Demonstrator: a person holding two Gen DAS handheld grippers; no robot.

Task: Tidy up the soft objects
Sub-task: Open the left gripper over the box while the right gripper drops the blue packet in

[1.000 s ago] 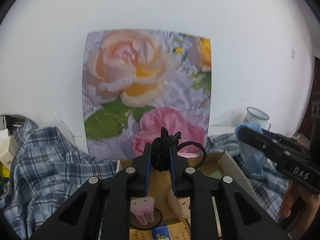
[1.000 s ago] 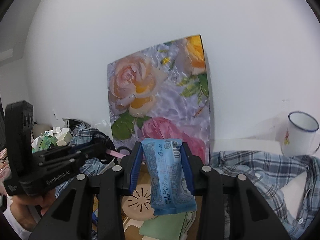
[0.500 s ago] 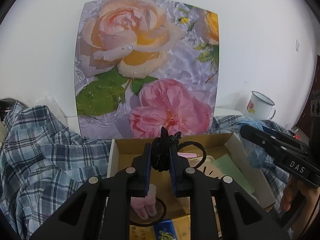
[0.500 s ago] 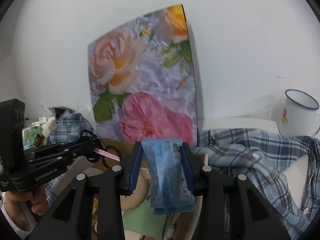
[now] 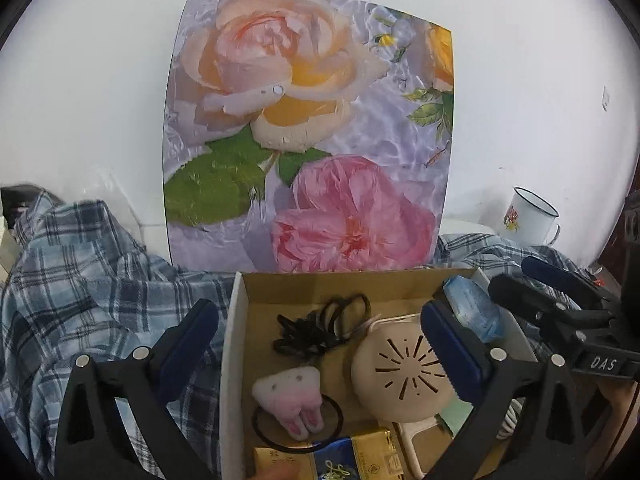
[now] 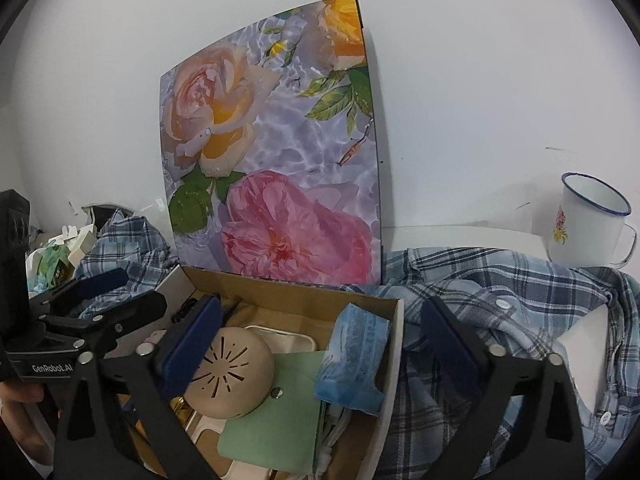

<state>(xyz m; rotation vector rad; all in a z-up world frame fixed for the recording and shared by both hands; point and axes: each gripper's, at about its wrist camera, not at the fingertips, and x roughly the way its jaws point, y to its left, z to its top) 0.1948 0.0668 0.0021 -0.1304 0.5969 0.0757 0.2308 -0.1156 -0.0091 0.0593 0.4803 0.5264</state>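
Observation:
An open cardboard box point(image 5: 320, 284) sits in front of me. Black hair ties point(image 5: 320, 326) lie inside it near the back. A blue tissue pack point(image 6: 354, 358) leans against the box's right wall point(image 6: 394, 344); it also shows in the left wrist view point(image 5: 474, 312). My left gripper point(image 5: 320, 344) is open and empty above the box. My right gripper point(image 6: 320, 340) is open and empty above the box's right side. A pink-and-white plush tooth point(image 5: 290, 402) on a black ring lies in the box.
A beige round vented device point(image 5: 400, 376), a green pouch point(image 6: 276, 416) and a gold-blue packet point(image 5: 340, 456) fill the box. A plaid shirt point(image 5: 80, 280) lies around it. A floral board point(image 5: 308, 136) leans on the wall. A white enamel mug point(image 6: 588, 220) stands at right.
Both grippers have opened. The left one let the black hair ties fall into the box; the right one let the blue tissue pack drop against the box's right wall.

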